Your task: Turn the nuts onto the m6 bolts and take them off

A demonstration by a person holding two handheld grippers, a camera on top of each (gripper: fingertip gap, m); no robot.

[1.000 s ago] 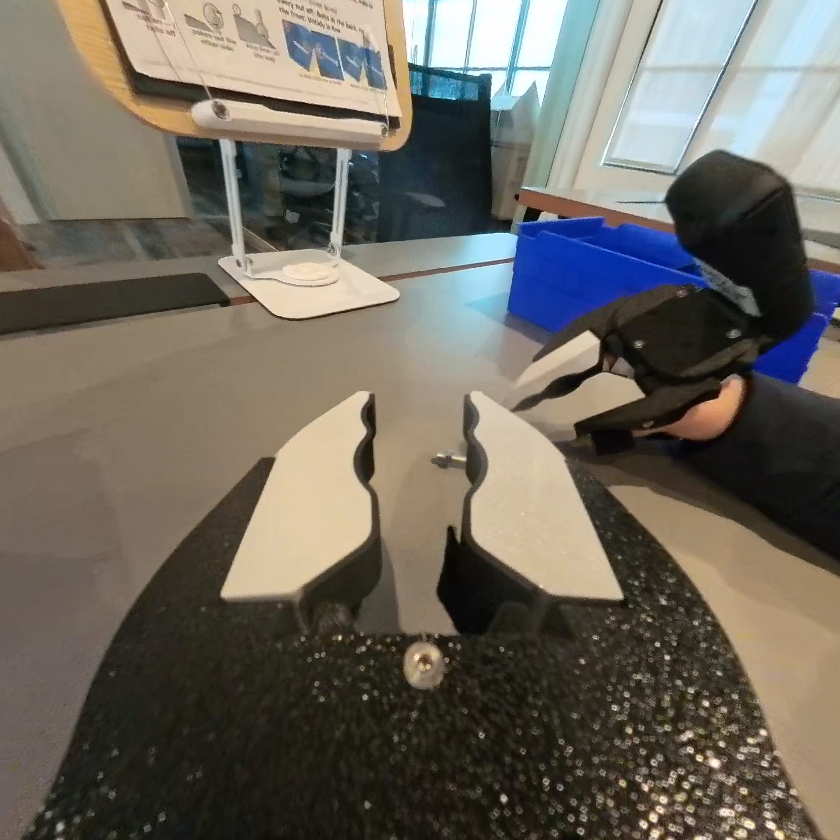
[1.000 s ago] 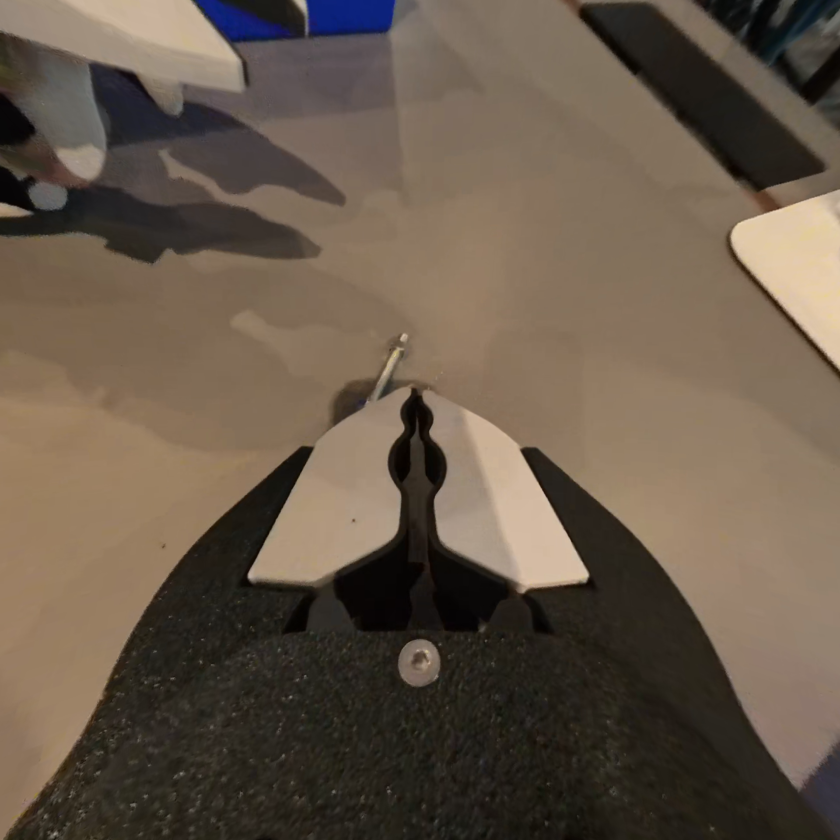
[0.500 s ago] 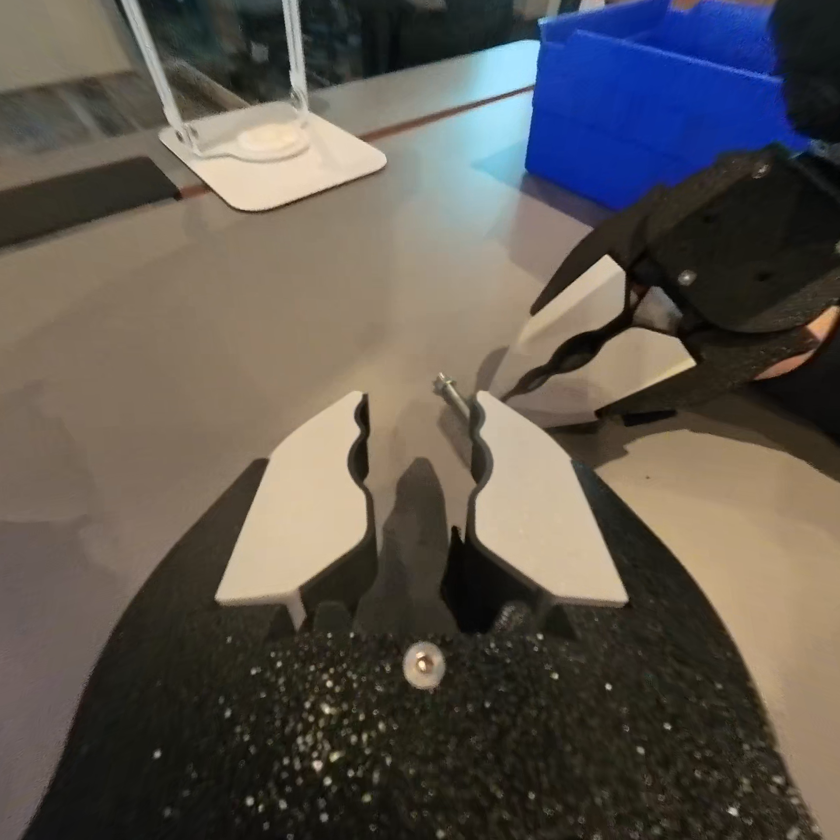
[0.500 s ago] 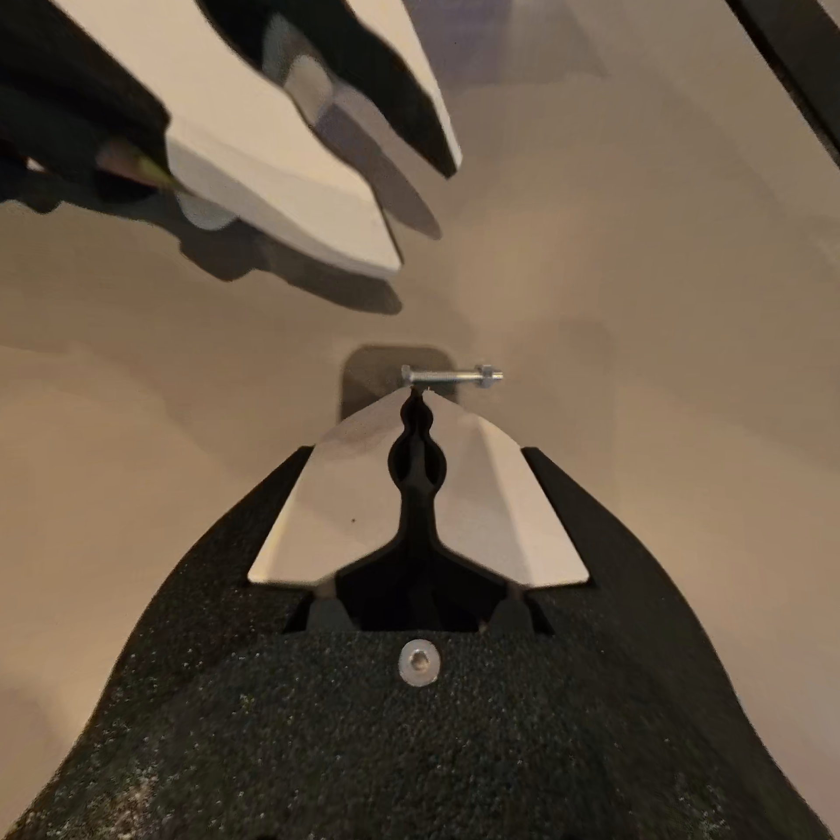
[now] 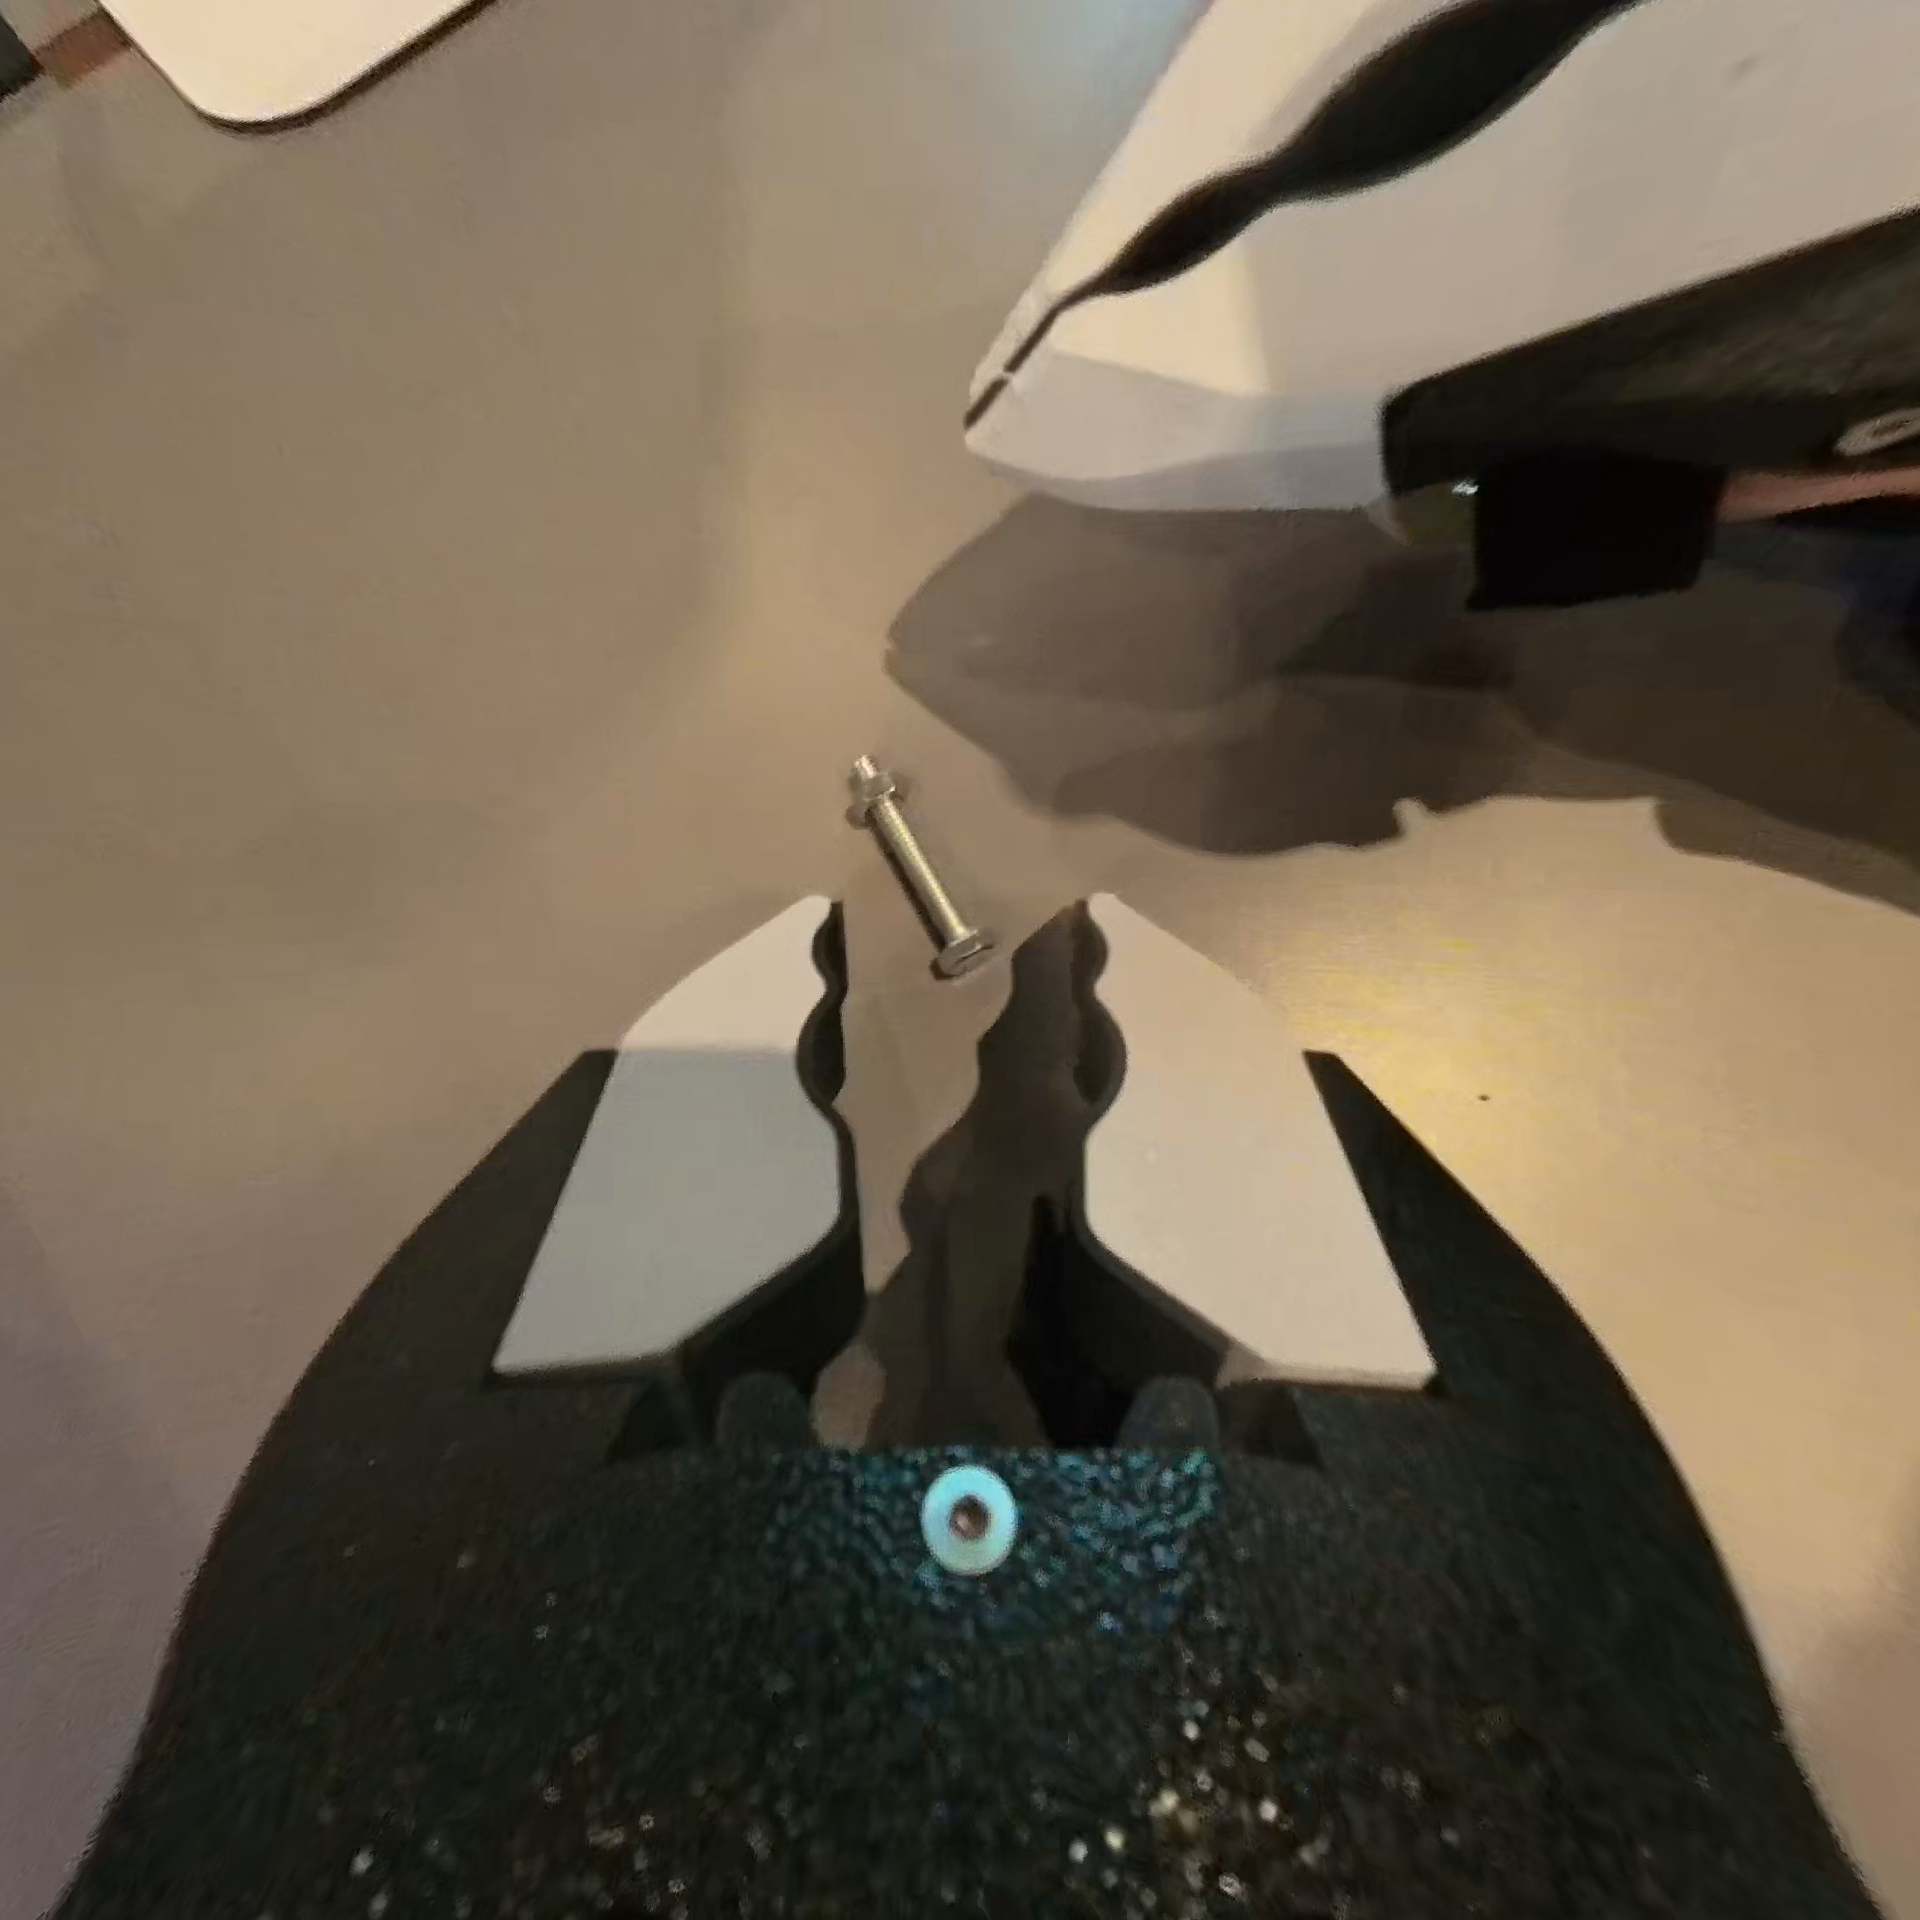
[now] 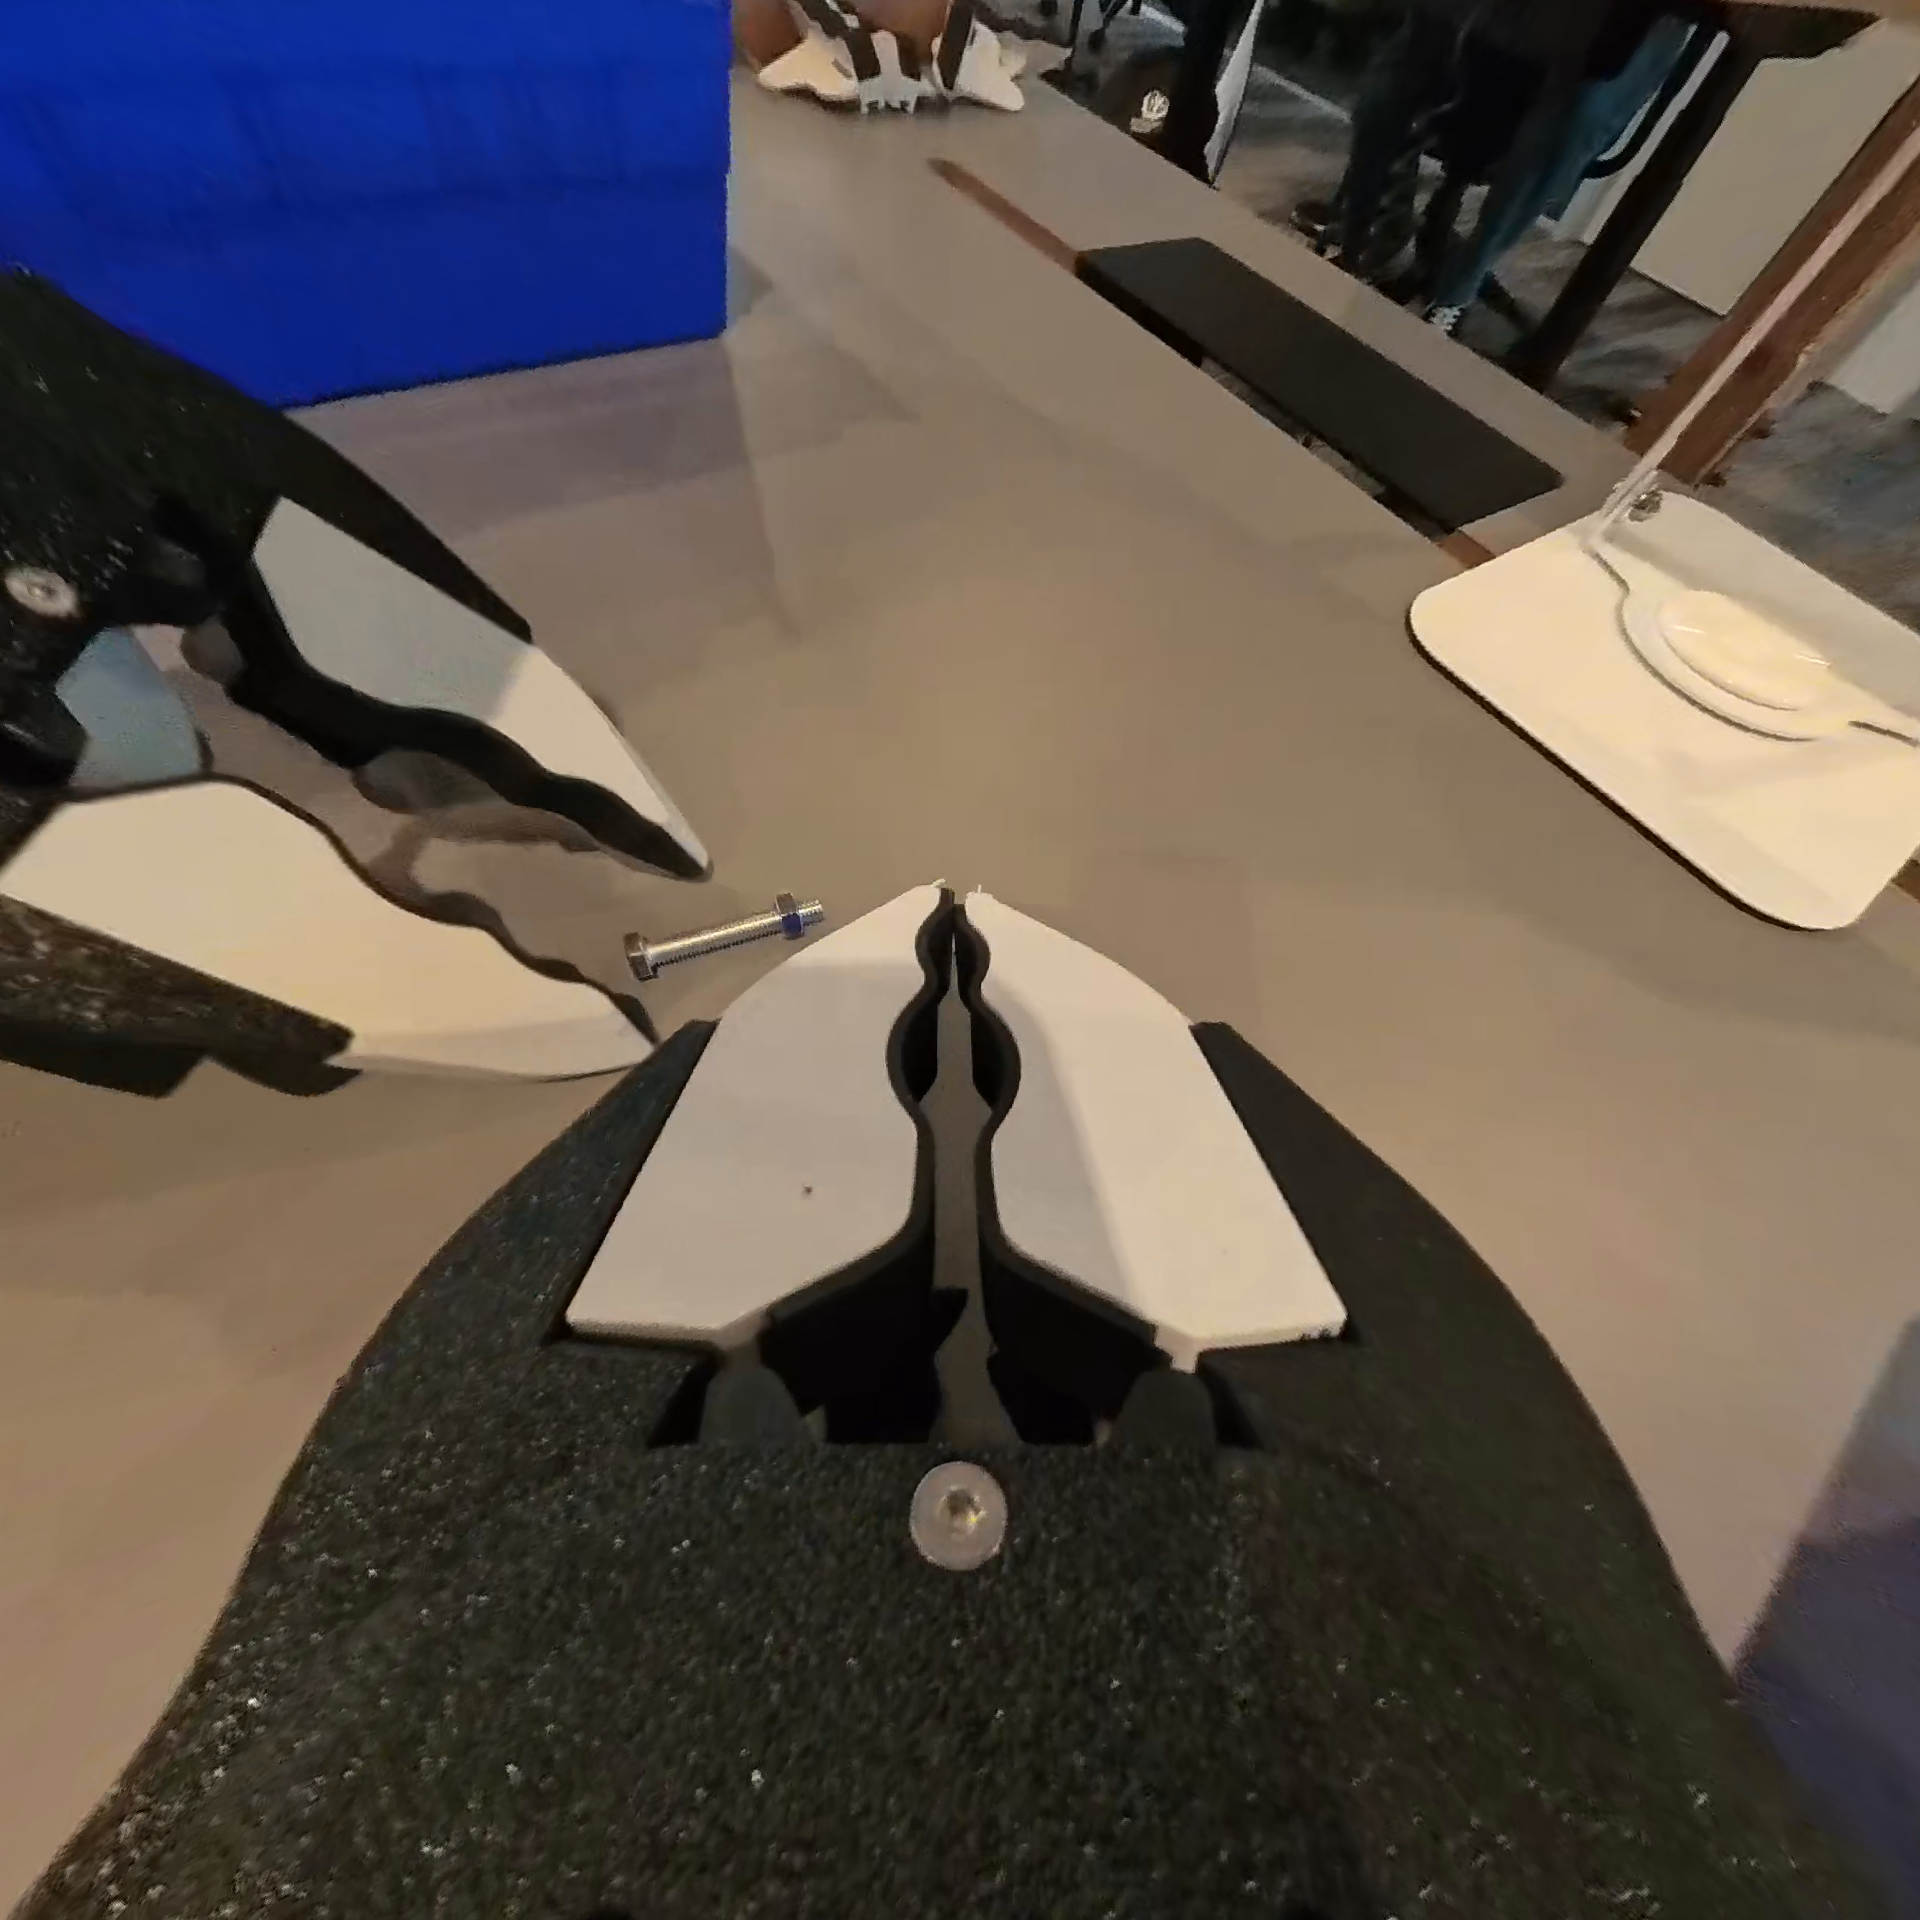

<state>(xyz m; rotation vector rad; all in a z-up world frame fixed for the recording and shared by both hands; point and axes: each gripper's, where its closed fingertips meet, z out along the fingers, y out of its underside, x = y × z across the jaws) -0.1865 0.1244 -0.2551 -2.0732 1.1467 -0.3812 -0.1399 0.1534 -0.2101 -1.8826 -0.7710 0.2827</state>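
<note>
A small silver bolt (image 5: 920,873) with a nut (image 5: 876,802) threaded near its far end lies flat on the grey table (image 5: 416,623). My left gripper (image 5: 961,902) is open and low over the table, and the bolt's head sits between its fingertips. My right gripper (image 6: 956,894) is shut and empty, its tips just right of the bolt's nut end (image 6: 795,917). In the right wrist view the bolt (image 6: 717,943) lies between the open left gripper (image 6: 665,945) and my right fingers. The right gripper (image 5: 987,400) also shows shut at the upper right of the left wrist view.
A blue bin (image 6: 364,187) stands at the far left of the table. A white stand base (image 6: 1662,727) sits at the right, also seen in the left wrist view (image 5: 281,52). A black mat (image 6: 1320,374) lies along the far edge. People's legs show beyond the table. Spacing between my two grippers at the tips: around 7 cm.
My left gripper has tipped down and moved in, so the bolt now lies between its open tips. My right gripper, still shut, has drawn back from the bolt, which now lies free.
</note>
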